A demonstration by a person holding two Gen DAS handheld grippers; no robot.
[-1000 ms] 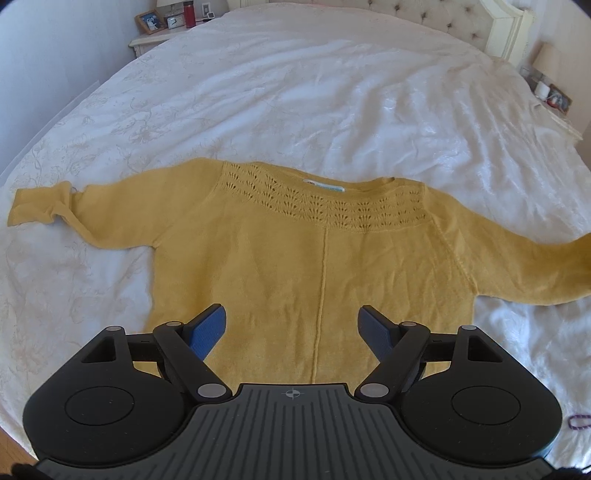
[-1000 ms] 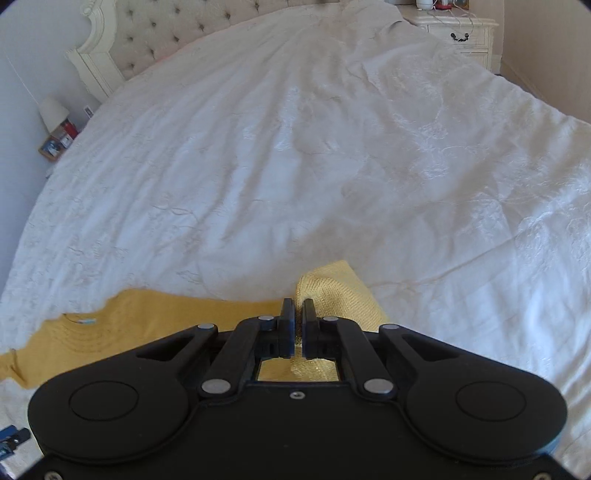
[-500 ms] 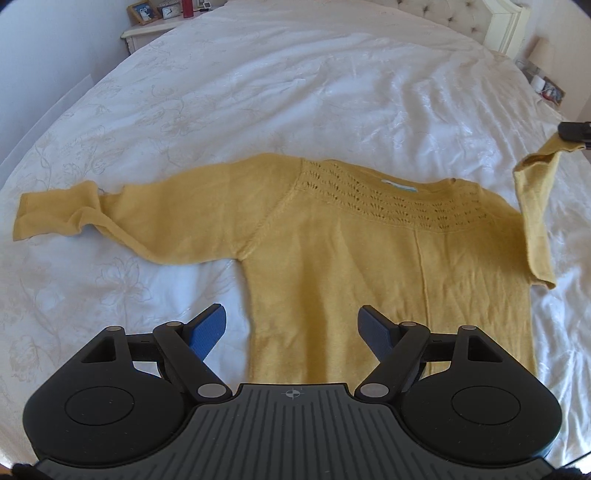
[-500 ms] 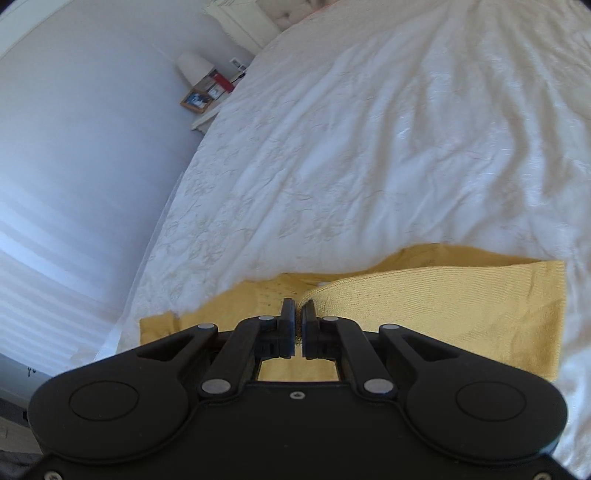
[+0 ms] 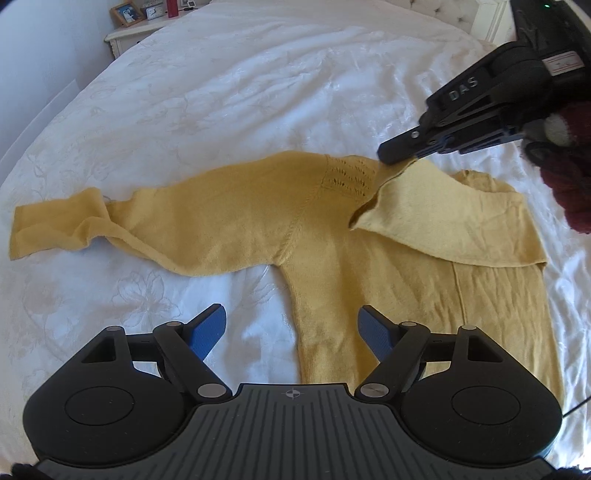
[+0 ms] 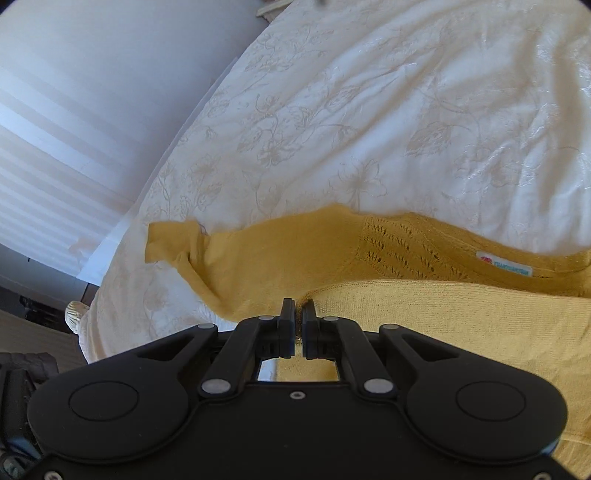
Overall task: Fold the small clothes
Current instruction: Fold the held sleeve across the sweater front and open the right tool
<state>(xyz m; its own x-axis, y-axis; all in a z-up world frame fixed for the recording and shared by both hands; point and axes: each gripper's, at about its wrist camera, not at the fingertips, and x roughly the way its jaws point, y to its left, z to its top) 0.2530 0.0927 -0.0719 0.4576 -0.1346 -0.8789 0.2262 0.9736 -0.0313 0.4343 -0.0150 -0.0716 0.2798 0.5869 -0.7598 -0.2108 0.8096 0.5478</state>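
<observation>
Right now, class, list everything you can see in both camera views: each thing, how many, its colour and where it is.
sweater: one, mustard yellow, lying on the bed, one sleeve folded across its chest
neck label: one, white and blue, inside the collar
bedspread: one, white with a floral pattern, covering the bed
nightstand: one, cream, far left corner beside the bed
picture frame: one, wooden, on the nightstand
left tool: black with blue pads, open, above the sweater's hem
right tool: black, shut on the folded sleeve's cuff
</observation>
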